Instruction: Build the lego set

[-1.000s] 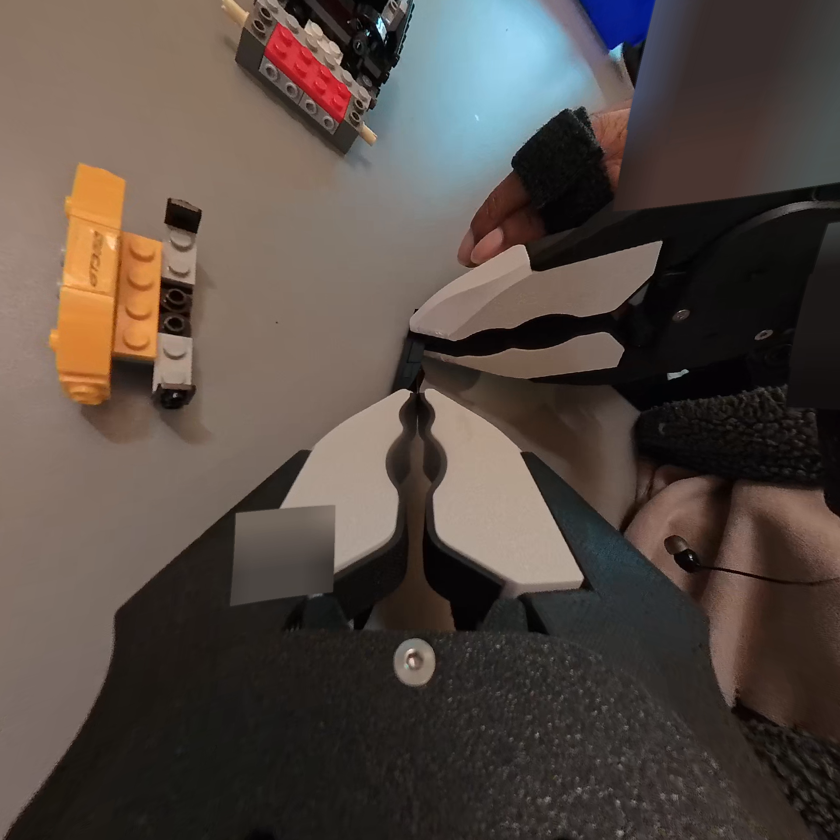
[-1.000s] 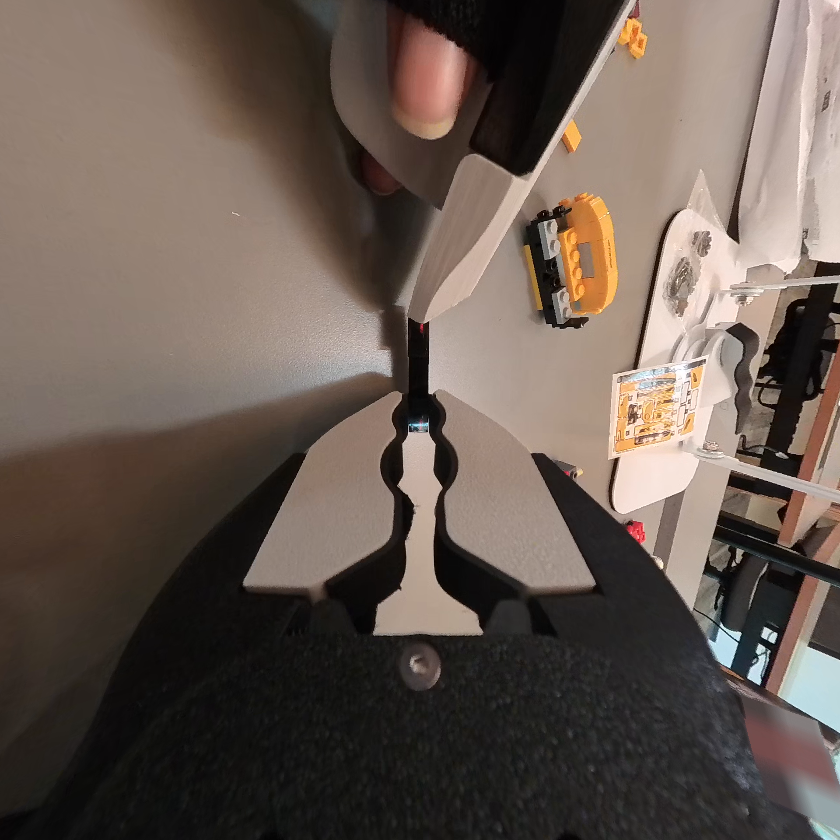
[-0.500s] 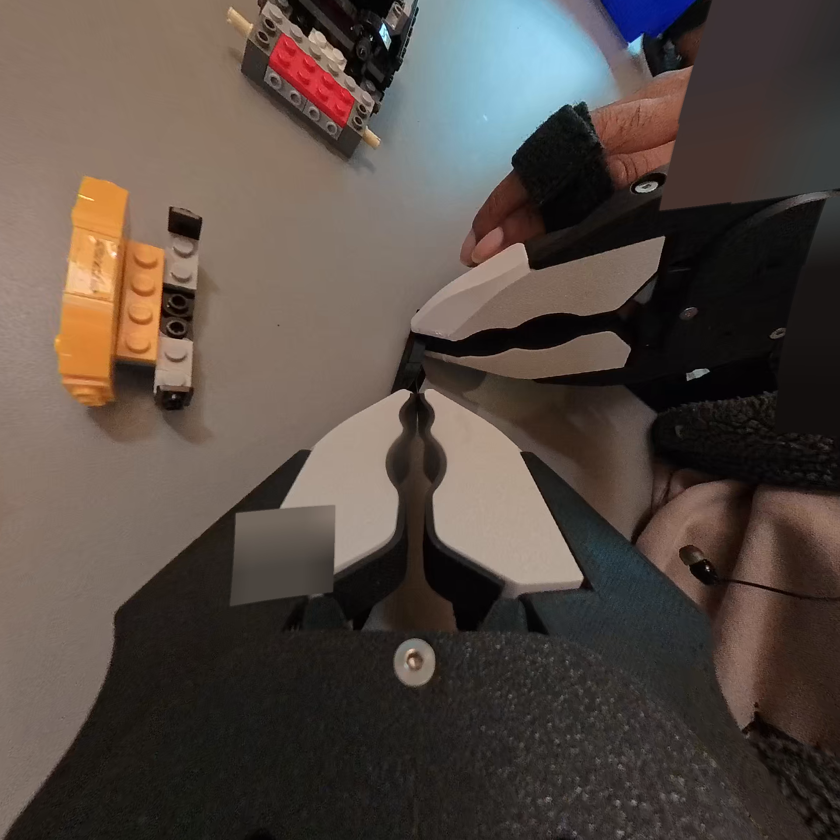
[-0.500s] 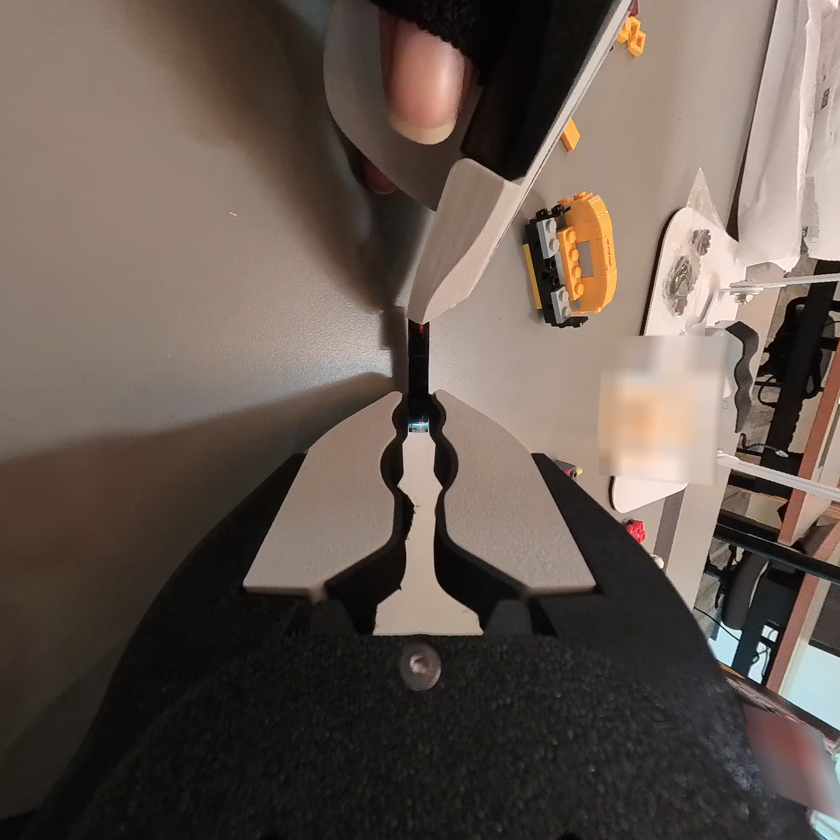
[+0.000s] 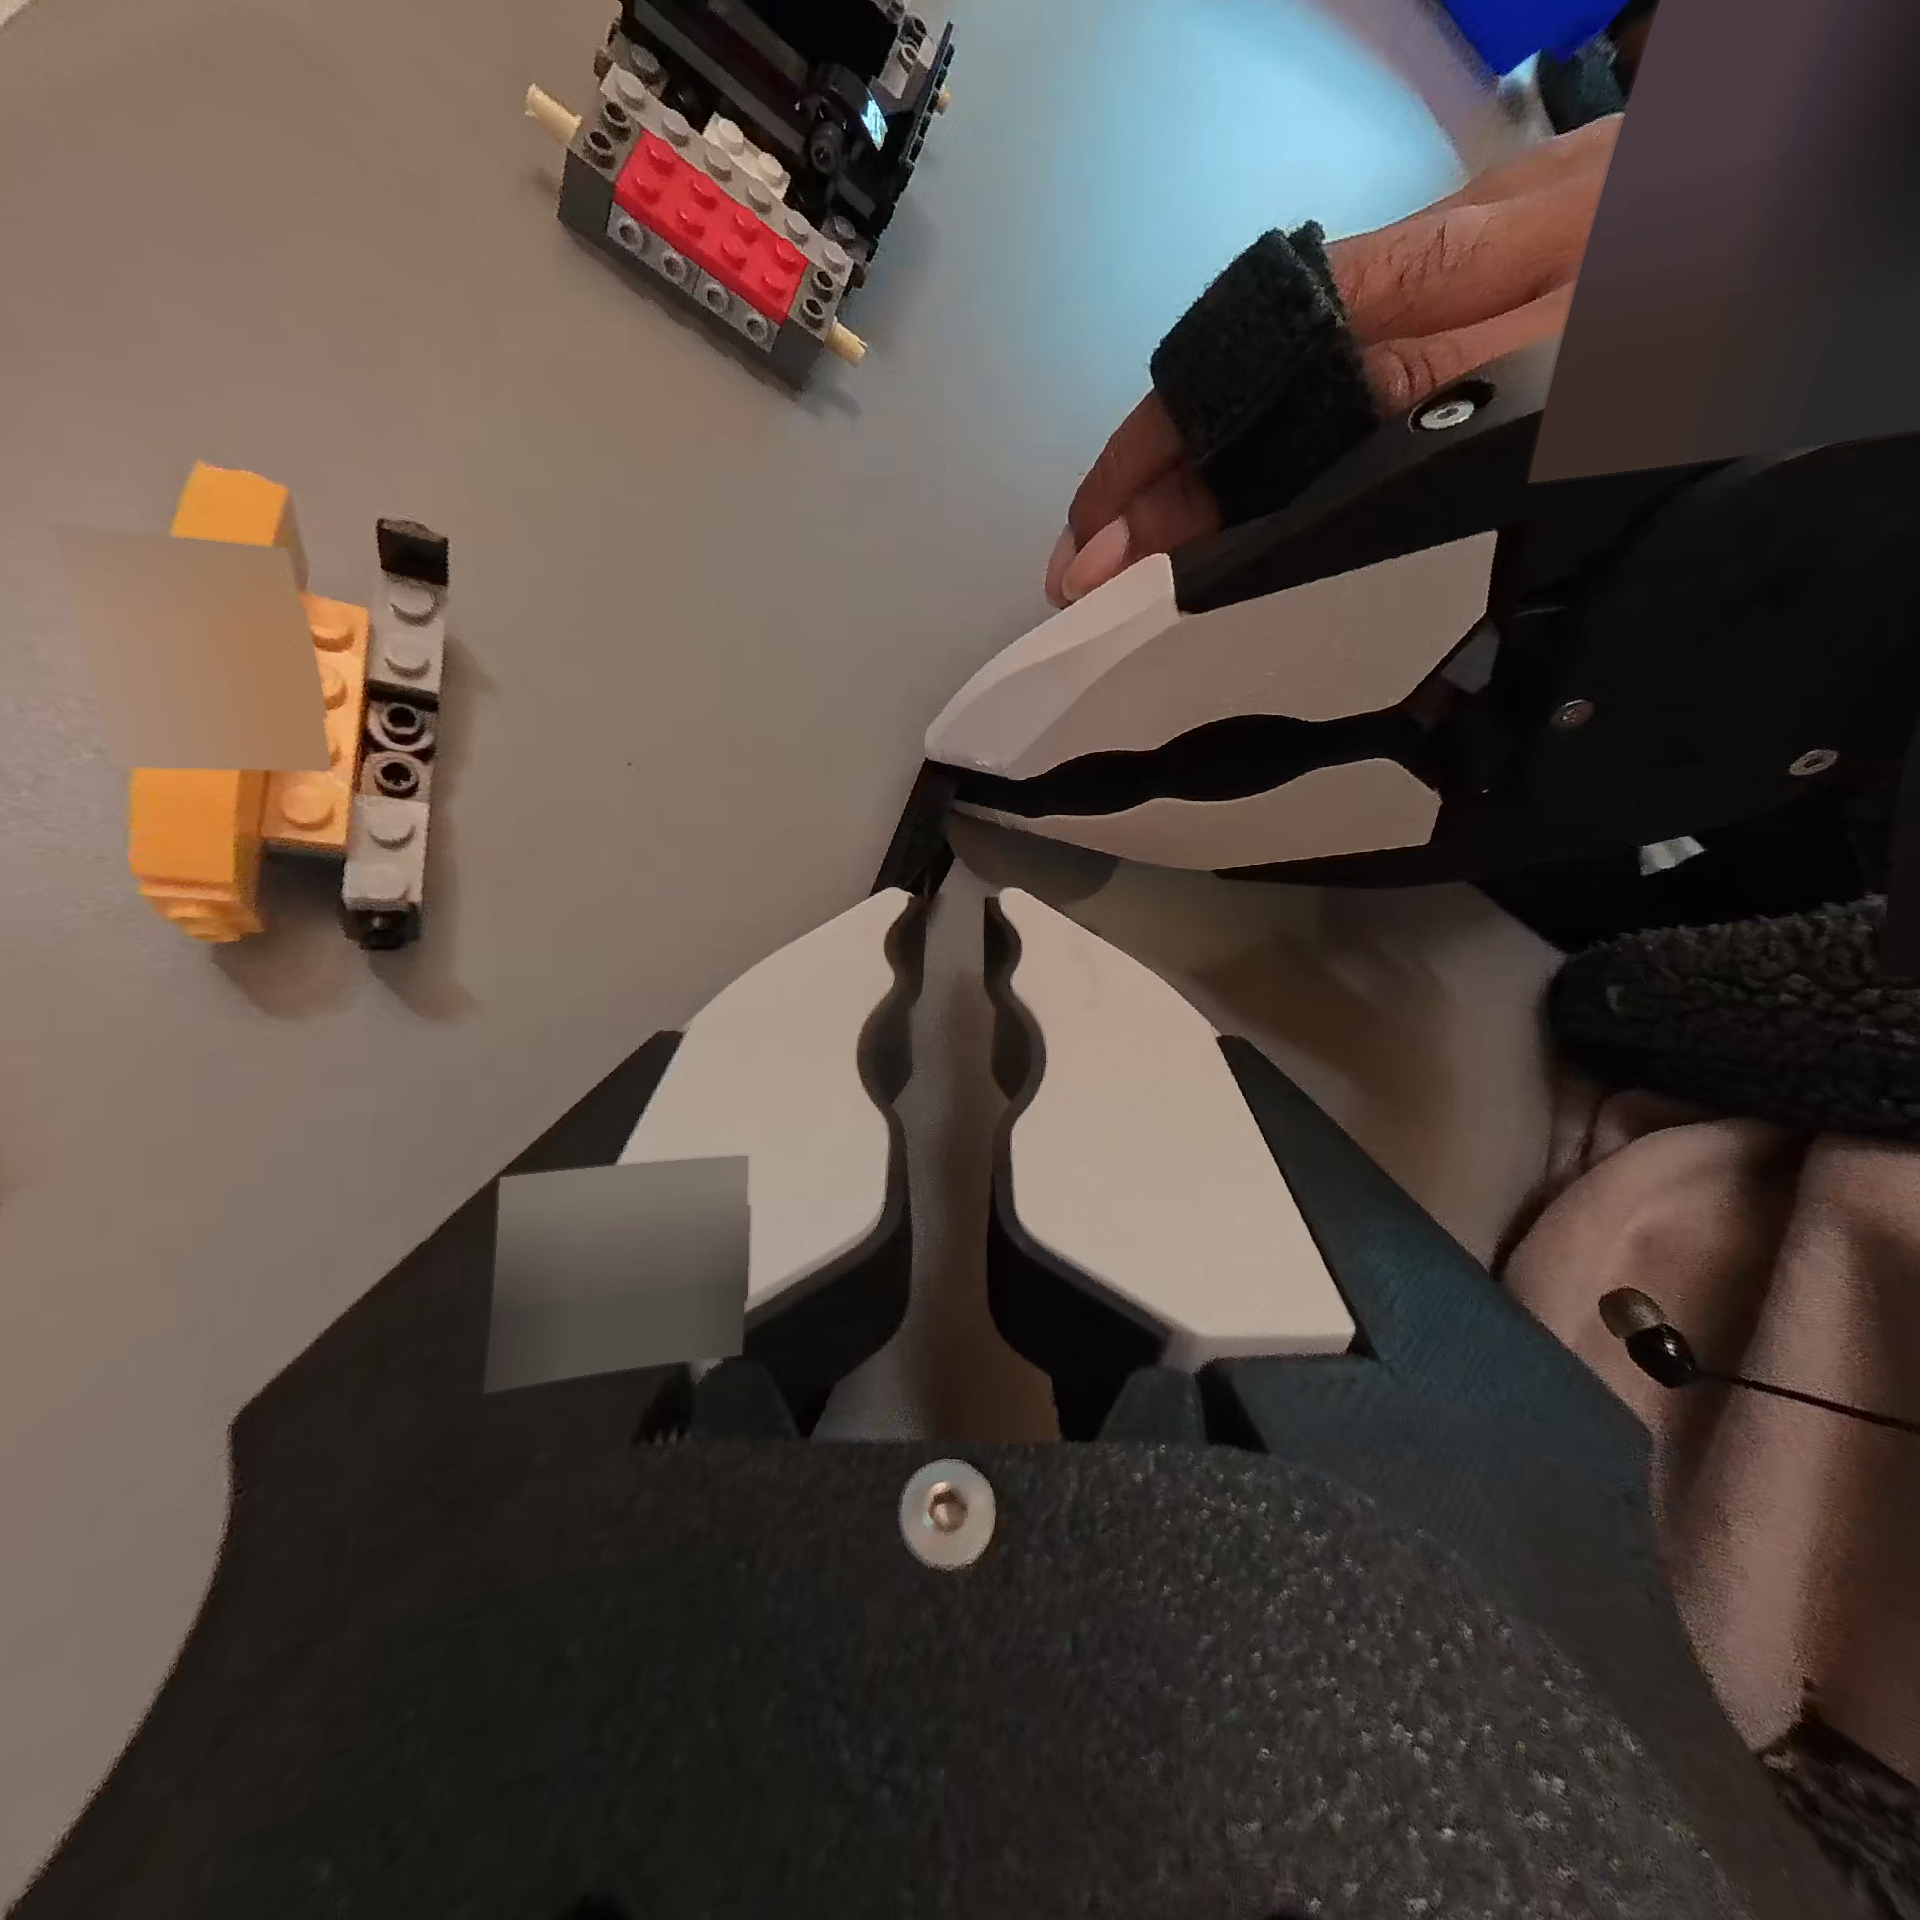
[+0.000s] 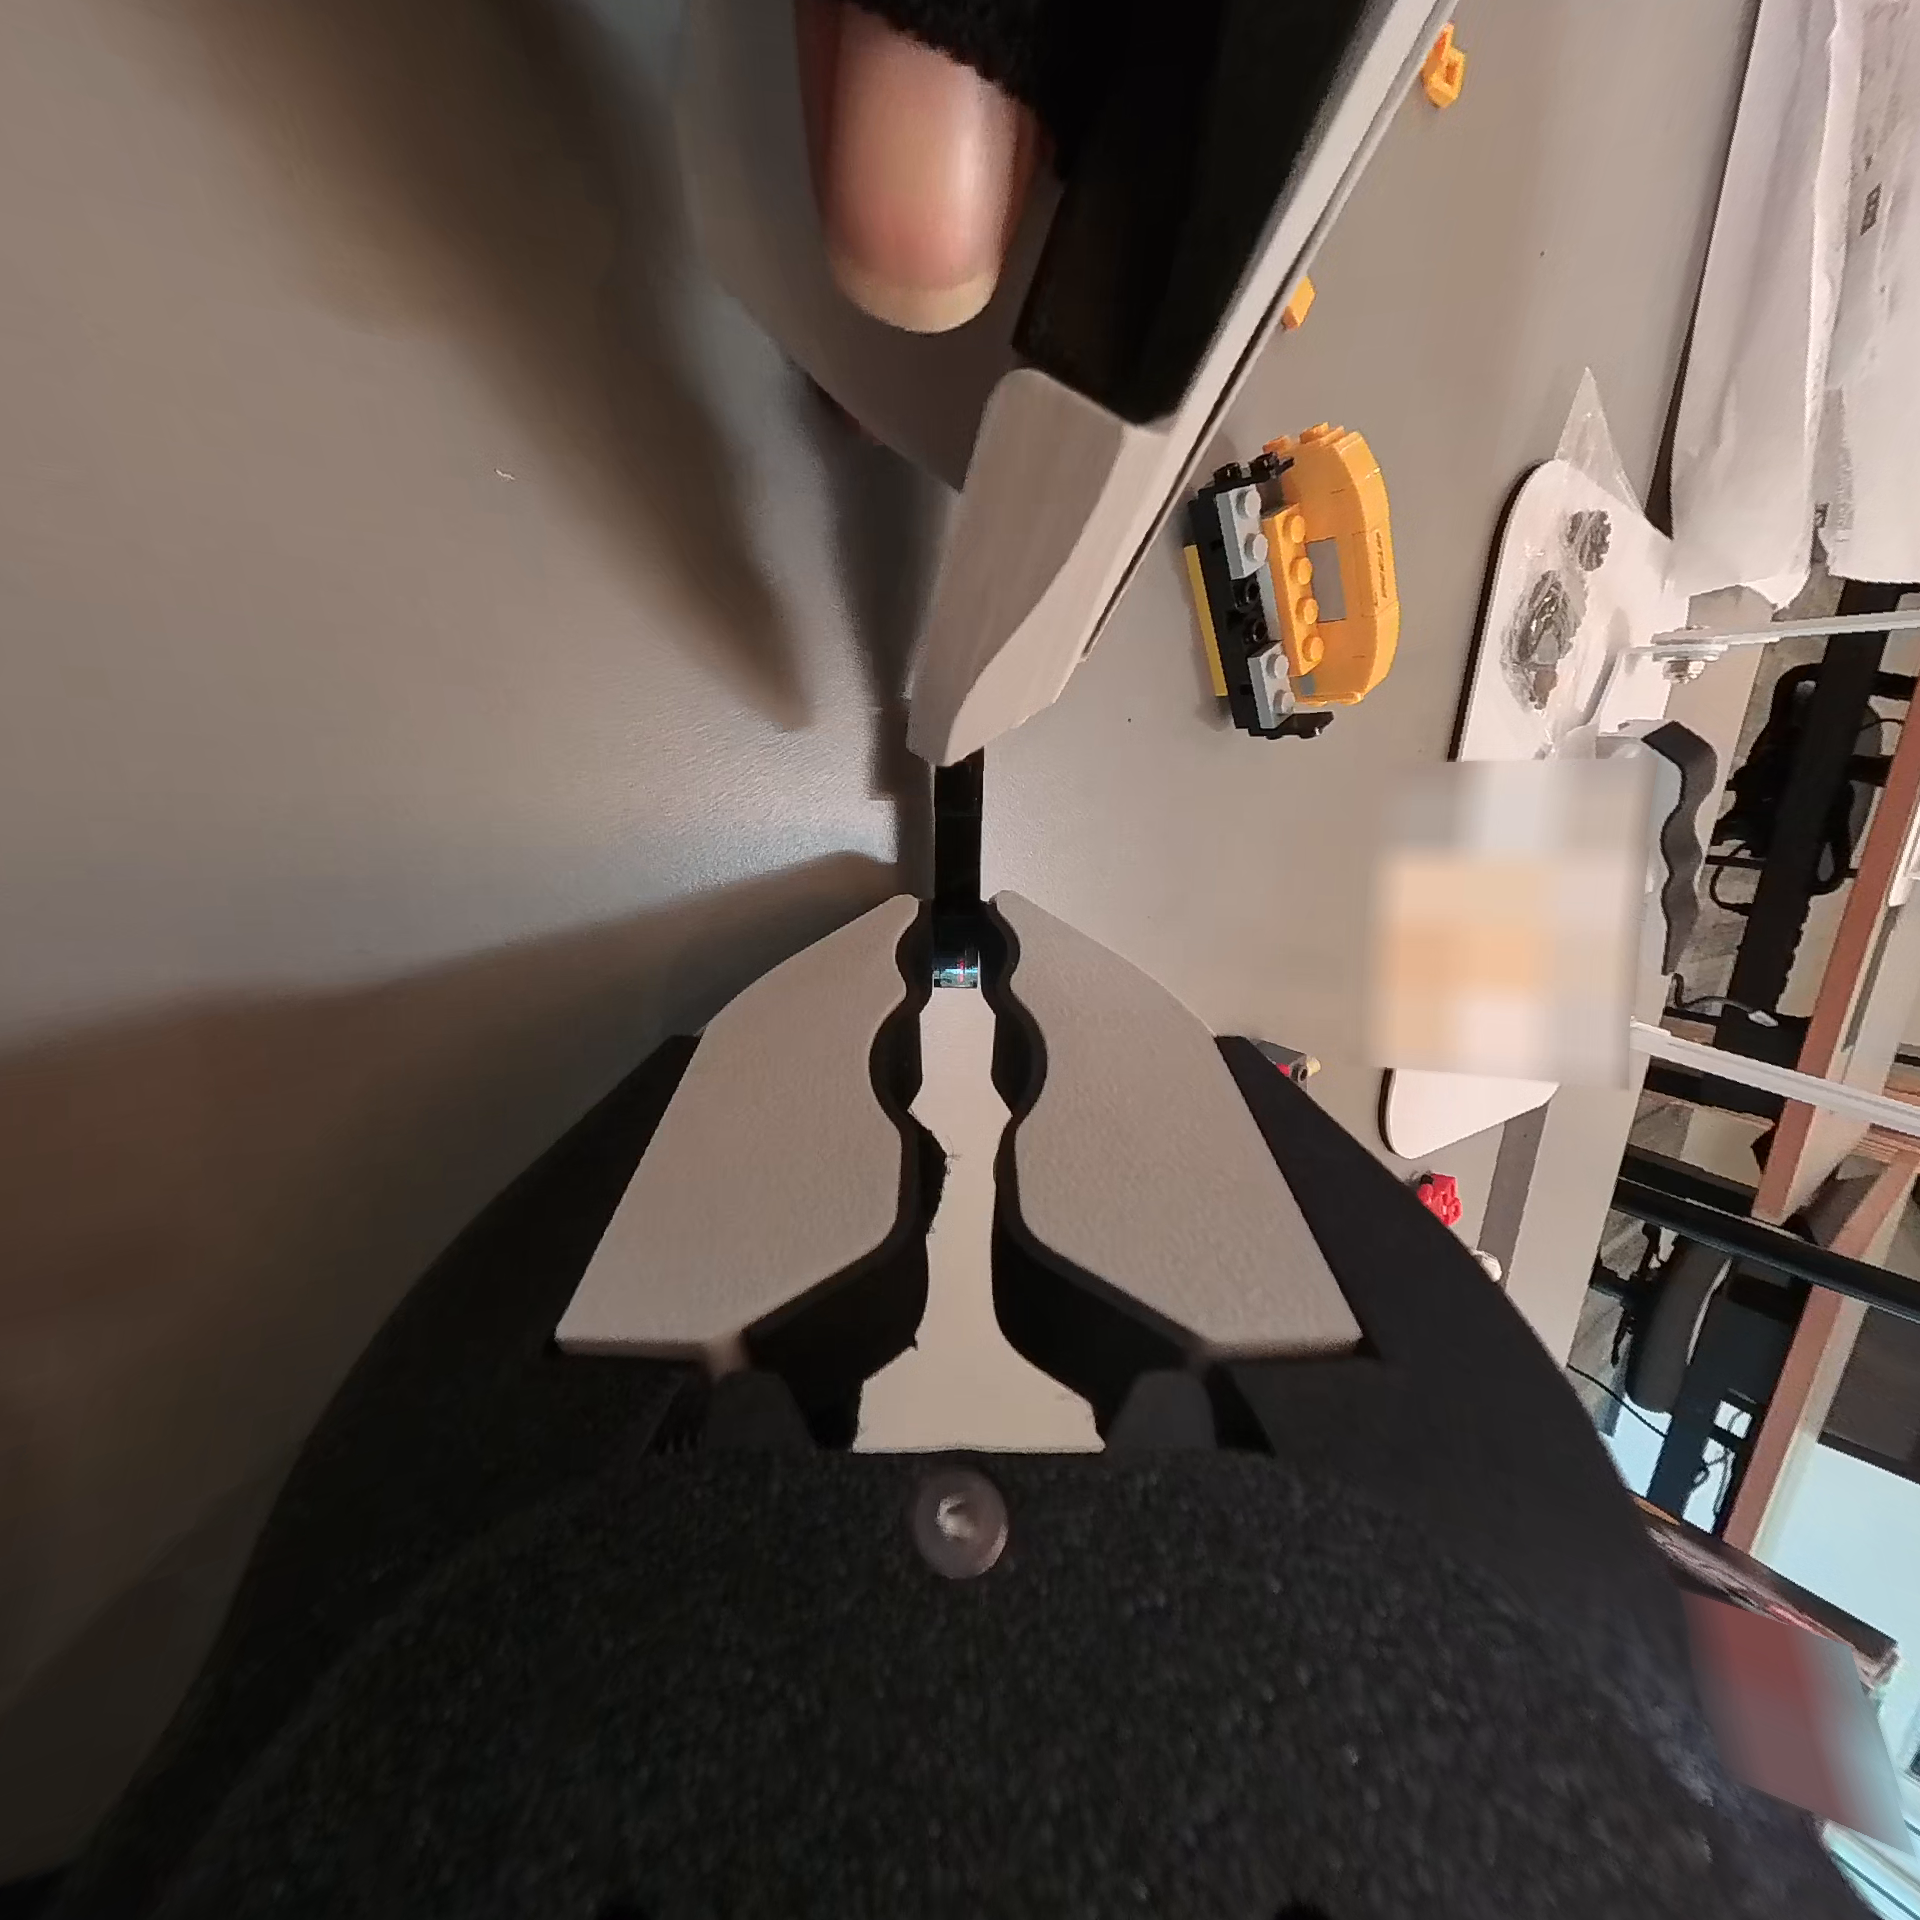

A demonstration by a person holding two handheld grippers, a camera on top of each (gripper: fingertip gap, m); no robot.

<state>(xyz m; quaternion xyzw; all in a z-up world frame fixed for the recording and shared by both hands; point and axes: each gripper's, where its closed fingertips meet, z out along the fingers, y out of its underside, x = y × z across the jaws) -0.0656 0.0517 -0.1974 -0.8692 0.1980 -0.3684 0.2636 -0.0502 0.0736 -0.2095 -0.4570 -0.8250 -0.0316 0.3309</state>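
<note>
Passing a thin black piece (image 6: 956, 831) between tools above the grey table (image 5: 623, 520): the right gripper (image 6: 956, 914) clamps one end, the left gripper (image 5: 945, 904) stands parted at the other. Next, judging by this, the piece goes to the car base (image 5: 727, 197)

Left gripper (image 5: 943, 906) fingers slightly parted, right gripper (image 6: 956, 906) fingers clamped, tips nearly meeting
</note>
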